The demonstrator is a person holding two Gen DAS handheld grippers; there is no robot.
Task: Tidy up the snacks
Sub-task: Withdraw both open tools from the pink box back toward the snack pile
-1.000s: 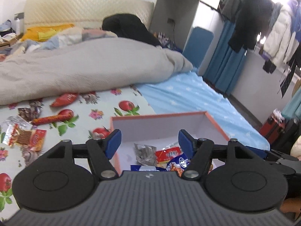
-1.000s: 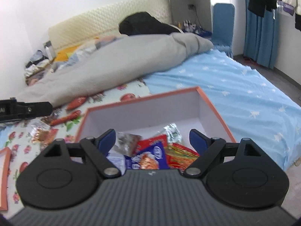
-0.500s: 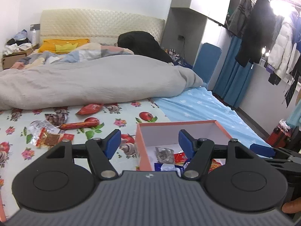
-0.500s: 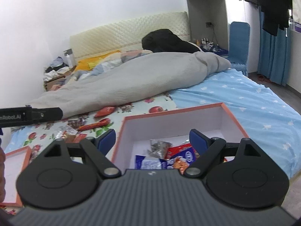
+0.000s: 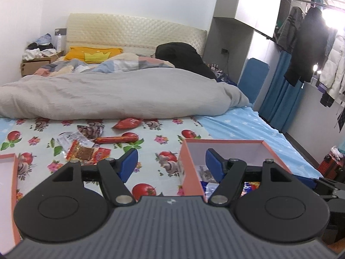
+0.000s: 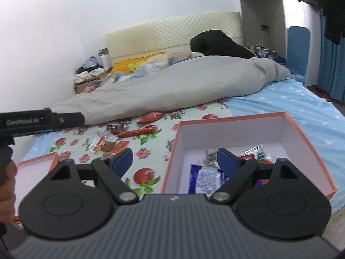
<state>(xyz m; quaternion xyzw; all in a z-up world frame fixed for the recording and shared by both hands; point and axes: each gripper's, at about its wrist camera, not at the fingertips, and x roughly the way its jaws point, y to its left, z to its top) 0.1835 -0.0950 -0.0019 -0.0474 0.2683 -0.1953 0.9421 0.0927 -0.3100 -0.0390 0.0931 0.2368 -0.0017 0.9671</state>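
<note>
L gripper [image 5: 171, 161]: jaws wide apart, nothing btwn the blue pads; it hovers over the floral sheet [image 5: 151, 138], astride the left wall of the orange box [image 5: 189, 164]. R gripper [image 6: 174, 159]: also spread and empty, left pad over the sheet, right pad over the box interior.

Step, as I read it: btwn picks. Box already holds several packets, e.g. a blue-white packet [image 6: 207, 177] and a crinkled silver wrapper [image 6: 210, 157]. Loose snacks left on the sheet, going left to right: a clear-and-orange packet cluster [image 5: 84, 149], a dark wrapper [image 5: 90, 130], a long red sausage stick [image 5: 117, 139], a red pouch [image 5: 127, 123]. So the job looks partly done.

Next move prob. calls for reaching fwd and left to the cluster, lowering w/ jaws kept wide, then closing on one packet only. Wrappers are thin and slippery; soft bedding gives under pressure, so a pinch may snag the sheet.

Surface: a bed, floral sheet at left, blue star sheet [image 6: 301, 108] at right. A second orange tray [image 6: 36, 161] sits far left. Grey duvet [image 5: 118, 92] heaped behind, cream headboard [image 5: 133, 34], clothes rack [image 5: 310, 43] at right.
</note>
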